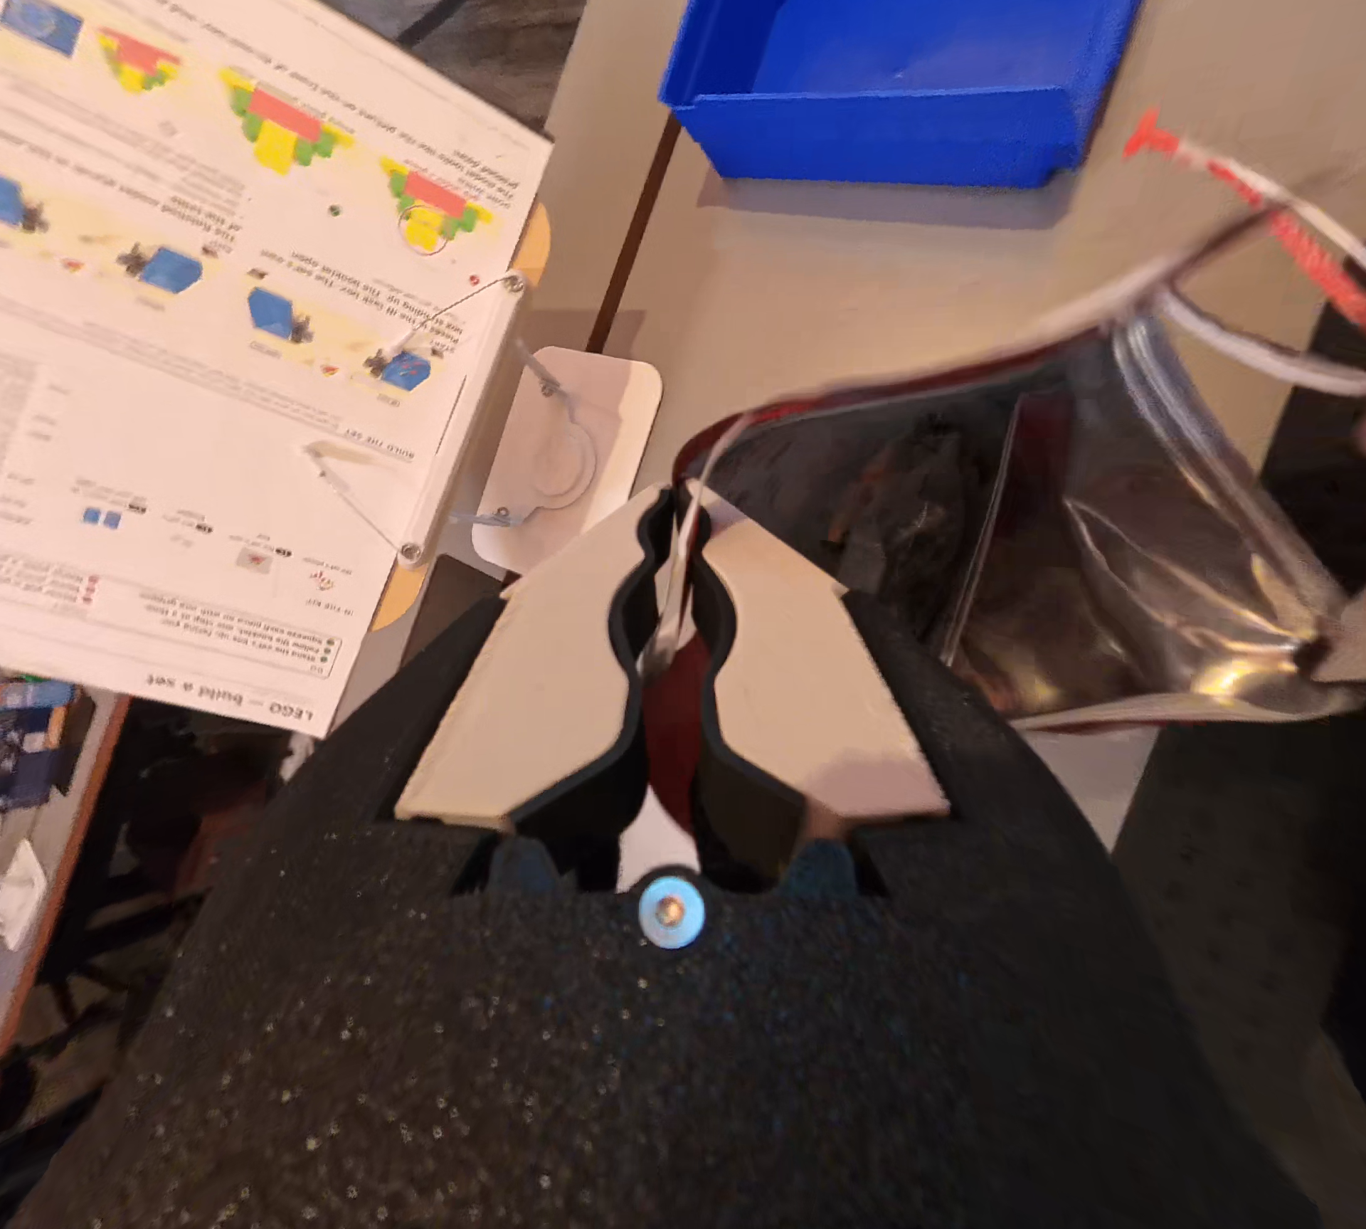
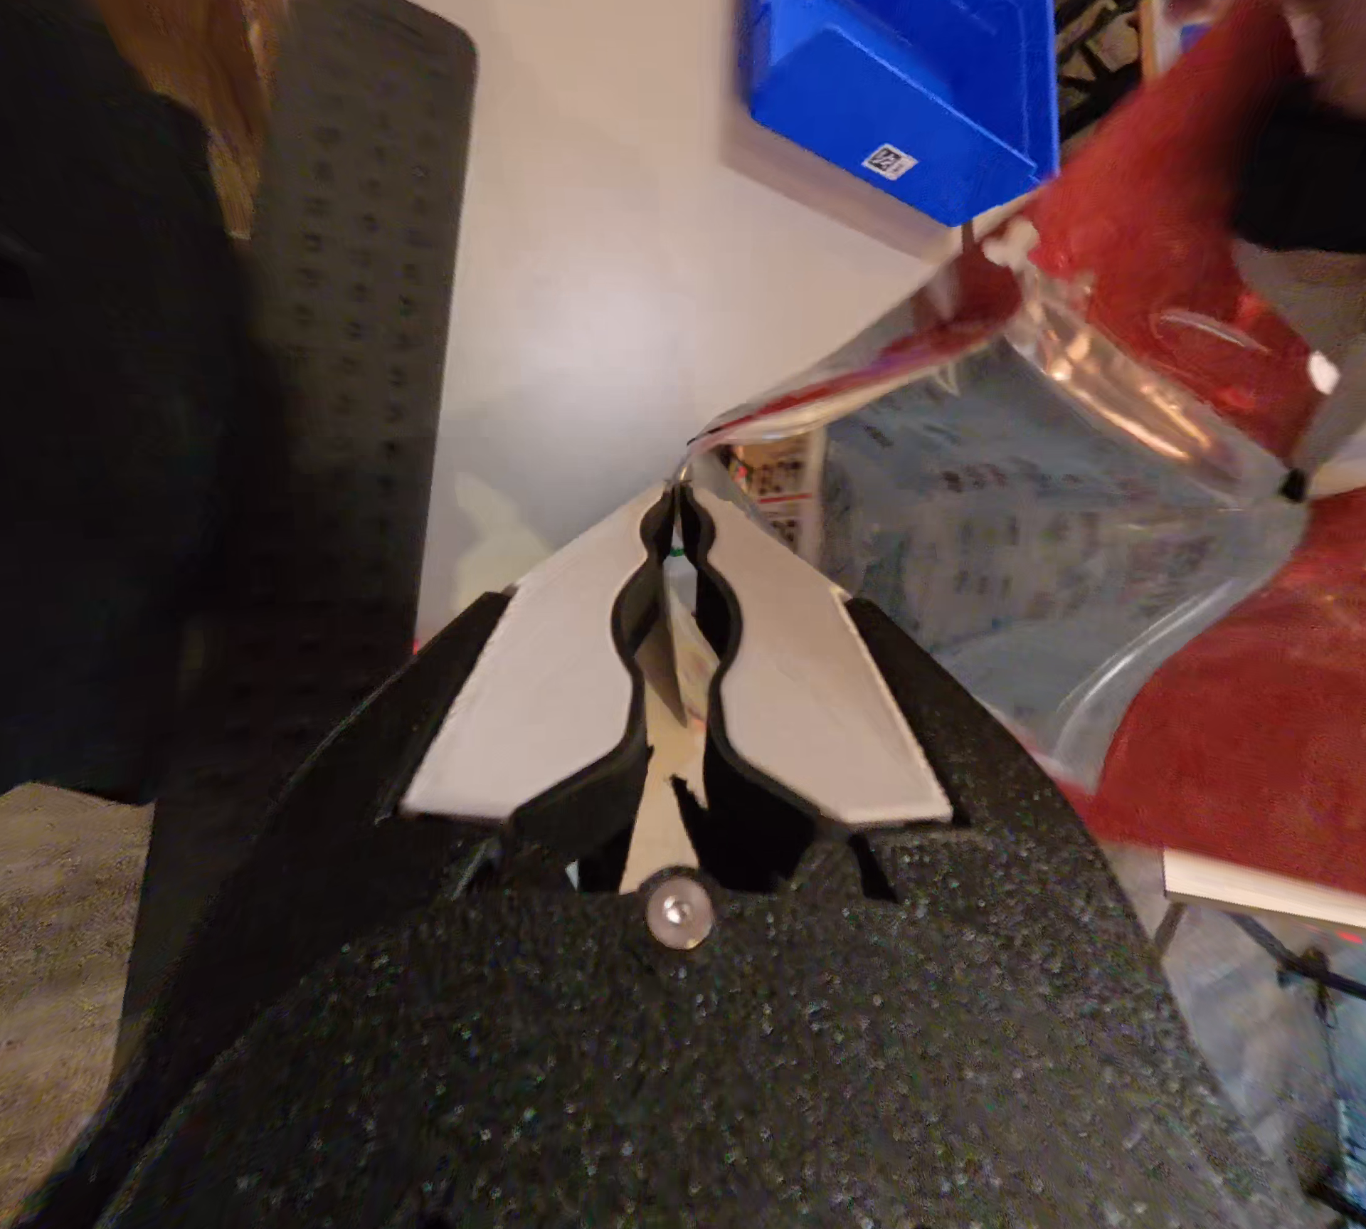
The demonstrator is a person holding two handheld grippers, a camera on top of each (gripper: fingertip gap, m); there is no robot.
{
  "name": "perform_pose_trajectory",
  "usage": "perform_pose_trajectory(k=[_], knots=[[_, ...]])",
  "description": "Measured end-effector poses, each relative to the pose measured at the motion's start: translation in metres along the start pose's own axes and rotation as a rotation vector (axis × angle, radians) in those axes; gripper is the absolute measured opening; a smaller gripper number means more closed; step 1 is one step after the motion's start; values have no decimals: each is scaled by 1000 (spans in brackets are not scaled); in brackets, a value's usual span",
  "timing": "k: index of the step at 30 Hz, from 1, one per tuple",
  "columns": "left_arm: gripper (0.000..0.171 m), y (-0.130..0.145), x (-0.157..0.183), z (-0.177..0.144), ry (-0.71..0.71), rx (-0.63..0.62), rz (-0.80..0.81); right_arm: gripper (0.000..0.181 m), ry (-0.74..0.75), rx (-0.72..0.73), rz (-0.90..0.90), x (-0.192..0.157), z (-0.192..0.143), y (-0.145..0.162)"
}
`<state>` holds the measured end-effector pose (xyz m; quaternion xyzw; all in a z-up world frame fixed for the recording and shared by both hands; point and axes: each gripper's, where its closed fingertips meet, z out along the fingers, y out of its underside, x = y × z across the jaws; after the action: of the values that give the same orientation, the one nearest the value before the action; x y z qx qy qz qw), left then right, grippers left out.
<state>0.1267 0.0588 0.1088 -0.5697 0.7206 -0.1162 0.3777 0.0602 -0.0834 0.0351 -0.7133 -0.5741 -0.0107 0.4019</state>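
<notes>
A clear plastic zip bag (image 1: 1109, 528) with red print hangs in the air between my two grippers. My left gripper (image 1: 676, 506) is shut on one side of the bag's mouth edge. My right gripper (image 2: 676, 498) is shut on the other side of the mouth of the same bag (image 2: 1035, 513). The mouth is pulled open and dark small pieces show inside in the left wrist view. A blue plastic bin (image 1: 909, 40) stands empty on the white table (image 1: 850, 277) beyond the bag; it also shows in the right wrist view (image 2: 887, 62).
A printed instruction sheet (image 1: 222, 306) with coloured brick pictures stands tilted on a holder at the left. A white card (image 1: 584, 439) lies by its foot. A black perforated pad (image 2: 347, 306) lies on the table at the left in the right wrist view. One gripper's finger ends stand about 15 centimeters off the other's.
</notes>
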Motion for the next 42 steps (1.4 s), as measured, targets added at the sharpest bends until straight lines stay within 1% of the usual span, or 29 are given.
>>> perform_pose_trajectory(k=[1,3,6,7,8,10,11,12,15,18,19,21,23,24,26,28,29,31,32,33,34,36,38,40,42], knots=[[0,3,-4,1,4,1,-23,0,-3,0,10,-3,0,1],[0,4,0,2,29,18,-32,0,-22,31,57,-5,-2,2],[0,-1,8,2,51,42,-13,2,25,97,103,2,-9,-1],[0,-3,9,1,57,46,-4,16,47,128,115,6,-14,-4],[0,-4,9,0,63,51,12,23,75,166,141,11,-21,-7],[0,-4,8,-1,57,48,18,26,126,279,208,23,-41,-12],[0,-6,9,-2,68,55,20,30,153,343,249,29,-53,-12],[0,-7,9,-4,73,61,19,31,181,404,291,35,-66,-10],[0,-10,4,-12,46,72,42,32,227,566,445,44,-99,10],[0,-20,-4,-23,21,92,67,38,275,643,648,51,-110,56],[0,-24,-6,-28,17,99,74,42,280,661,730,52,-107,74],[0,-33,-9,-37,22,114,77,59,256,683,888,50,-87,106],[0,-41,-13,-46,27,128,81,76,213,658,995,44,-49,133],[0,-47,-14,-51,40,144,73,81,203,655,1040,43,-30,143],[0,-56,-14,-62,63,163,68,86,169,682,1127,45,6,155],[0,-68,-13,-74,105,199,32,87,136,751,1152,50,32,151],[0,-72,-10,-79,138,208,18,88,116,828,1147,54,38,145],[0,-78,-10,-85,157,214,-9,98,57,997,1151,64,41,133],[0,-79,-13,-87,169,216,-32,98,19,1055,1138,65,42,126],[0,-79,-17,-90,178,222,-57,96,14,1099,1133,68,42,124],[0,-79,-23,-94,169,225,-75,95,29,1121,1145,72,43,125],[0,-77,-30,-102,153,224,-96,96,21,1116,1178,74,51,130],[0,-79,-33,-111,144,229,-114,102,-32,1087,1197,68,70,131],[0,-84,-33,-118,160,241,-135,109,-126,1068,1216,56,91,124],[0,-88,-35,-123,160,247,-143,109,-120,1083,1178,60,95,111]])
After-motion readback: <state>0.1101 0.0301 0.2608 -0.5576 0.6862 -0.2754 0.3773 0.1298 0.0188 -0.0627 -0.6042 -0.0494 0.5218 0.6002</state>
